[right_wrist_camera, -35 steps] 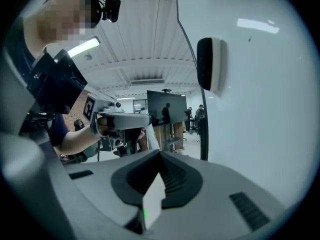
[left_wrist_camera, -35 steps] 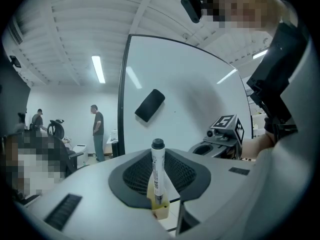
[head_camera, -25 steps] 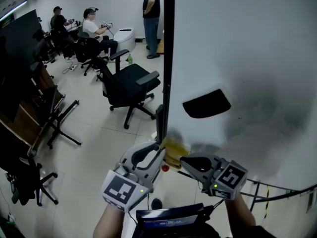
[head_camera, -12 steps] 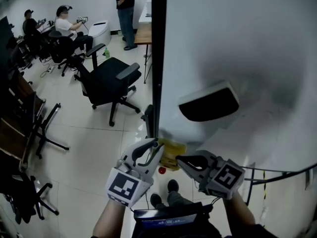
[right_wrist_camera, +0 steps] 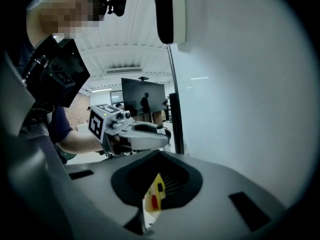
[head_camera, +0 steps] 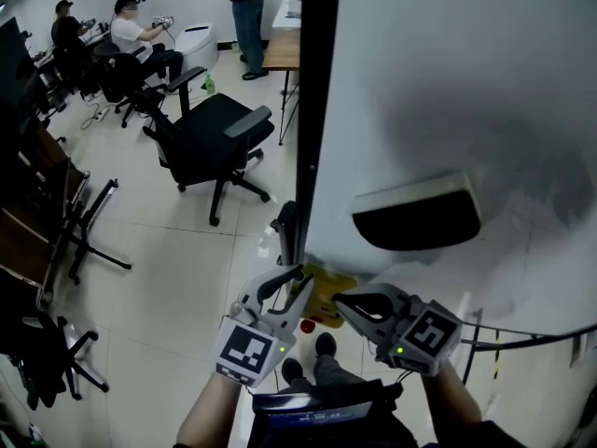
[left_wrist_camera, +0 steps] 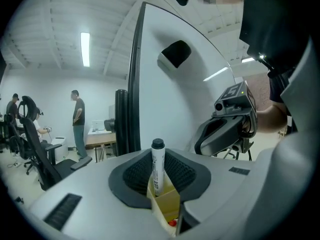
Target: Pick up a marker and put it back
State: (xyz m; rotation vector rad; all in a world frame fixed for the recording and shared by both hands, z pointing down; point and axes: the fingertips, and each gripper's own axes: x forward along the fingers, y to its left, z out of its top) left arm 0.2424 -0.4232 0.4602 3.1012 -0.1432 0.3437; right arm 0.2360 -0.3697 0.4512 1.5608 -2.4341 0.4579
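The left gripper has its fingers clenched on a marker, a white one with a black cap. The marker stands upright between the two finger pads, cap up, with its lower end inside a small yellow box. The box has a divider inside, and the marker sits in the compartment nearer the gripper's tips. A small red thing shows just below the box on its left side; what it is cannot be told.

The right gripper comes at the box from the other side, and its fingers are closed on the box's edge, where a red and black label shows. The two grippers face each other with the box between them.

Directly above the box rises a whiteboard with a dark frame at its left edge. A black eraser sits on the board, above and to the right of the box. Well to the upper left of the box, a black office chair stands on the tiled floor.
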